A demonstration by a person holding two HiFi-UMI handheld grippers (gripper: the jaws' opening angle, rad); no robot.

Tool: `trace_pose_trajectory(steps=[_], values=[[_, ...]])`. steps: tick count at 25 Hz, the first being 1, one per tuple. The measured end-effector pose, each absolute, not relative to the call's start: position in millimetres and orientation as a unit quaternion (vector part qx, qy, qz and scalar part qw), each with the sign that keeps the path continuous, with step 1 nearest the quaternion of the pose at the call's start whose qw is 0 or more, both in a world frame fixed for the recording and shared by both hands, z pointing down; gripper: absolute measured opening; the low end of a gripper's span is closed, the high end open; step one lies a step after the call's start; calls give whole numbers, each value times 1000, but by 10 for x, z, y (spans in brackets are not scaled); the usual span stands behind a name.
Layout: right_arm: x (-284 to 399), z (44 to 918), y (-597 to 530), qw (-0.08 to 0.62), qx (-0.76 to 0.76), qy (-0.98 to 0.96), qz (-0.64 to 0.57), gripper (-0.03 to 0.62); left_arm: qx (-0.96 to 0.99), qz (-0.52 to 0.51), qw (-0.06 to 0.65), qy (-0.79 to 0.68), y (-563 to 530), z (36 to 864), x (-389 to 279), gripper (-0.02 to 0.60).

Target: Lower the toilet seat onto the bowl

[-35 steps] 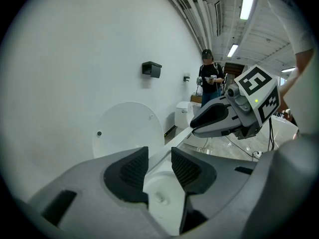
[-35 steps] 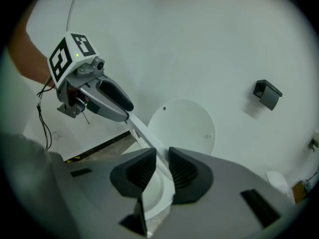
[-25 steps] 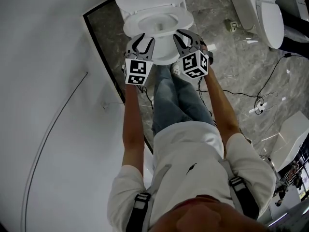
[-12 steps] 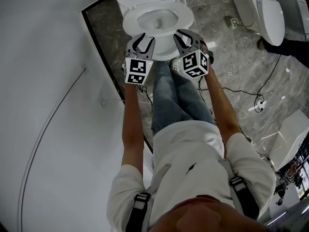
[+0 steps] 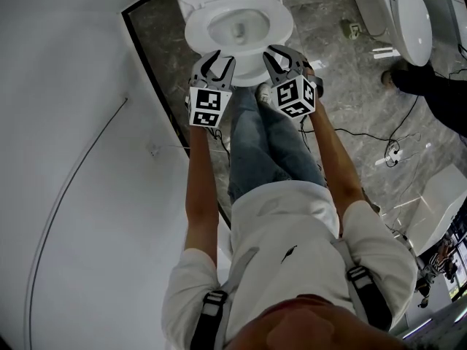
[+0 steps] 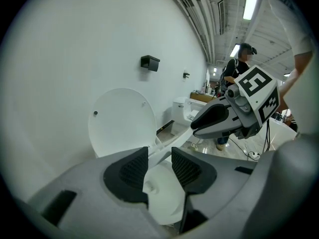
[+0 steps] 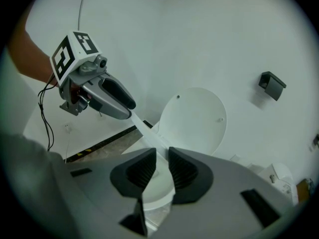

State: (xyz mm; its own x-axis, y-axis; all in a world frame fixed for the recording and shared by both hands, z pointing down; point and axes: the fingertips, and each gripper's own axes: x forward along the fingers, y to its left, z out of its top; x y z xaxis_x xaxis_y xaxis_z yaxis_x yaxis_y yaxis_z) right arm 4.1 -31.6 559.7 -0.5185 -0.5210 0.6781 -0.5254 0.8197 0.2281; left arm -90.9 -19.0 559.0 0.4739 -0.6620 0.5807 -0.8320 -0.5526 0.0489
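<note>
A second toilet [image 5: 405,20] is standing at the far right on the grey marble floor [image 5: 343,86], black cables [image 5: 365,136] are trailing across that floor, a thin wire [image 5: 67,184] is curving over the white wall [image 5: 73,64], and a person in dark clothes [image 6: 233,73] is standing beyond under a glowing ceiling light [image 6: 250,1].

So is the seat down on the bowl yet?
Not yet: partway down. The seat slants above the bowl, its rim clamped by the left gripper and right gripper. The lid stands upright.

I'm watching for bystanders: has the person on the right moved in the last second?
Yes. Their shoe has stepped left, from the picture's edge to just below the neighbouring toilet.
</note>
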Motion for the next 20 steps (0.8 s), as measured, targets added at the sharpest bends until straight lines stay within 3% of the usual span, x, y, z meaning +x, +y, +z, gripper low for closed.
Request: trace_pose_trajectory(steps=[20], values=[[102, 5922, 43, 405, 270, -873, 34, 87, 832, 258, 203, -446, 140, 5907, -869, 144]])
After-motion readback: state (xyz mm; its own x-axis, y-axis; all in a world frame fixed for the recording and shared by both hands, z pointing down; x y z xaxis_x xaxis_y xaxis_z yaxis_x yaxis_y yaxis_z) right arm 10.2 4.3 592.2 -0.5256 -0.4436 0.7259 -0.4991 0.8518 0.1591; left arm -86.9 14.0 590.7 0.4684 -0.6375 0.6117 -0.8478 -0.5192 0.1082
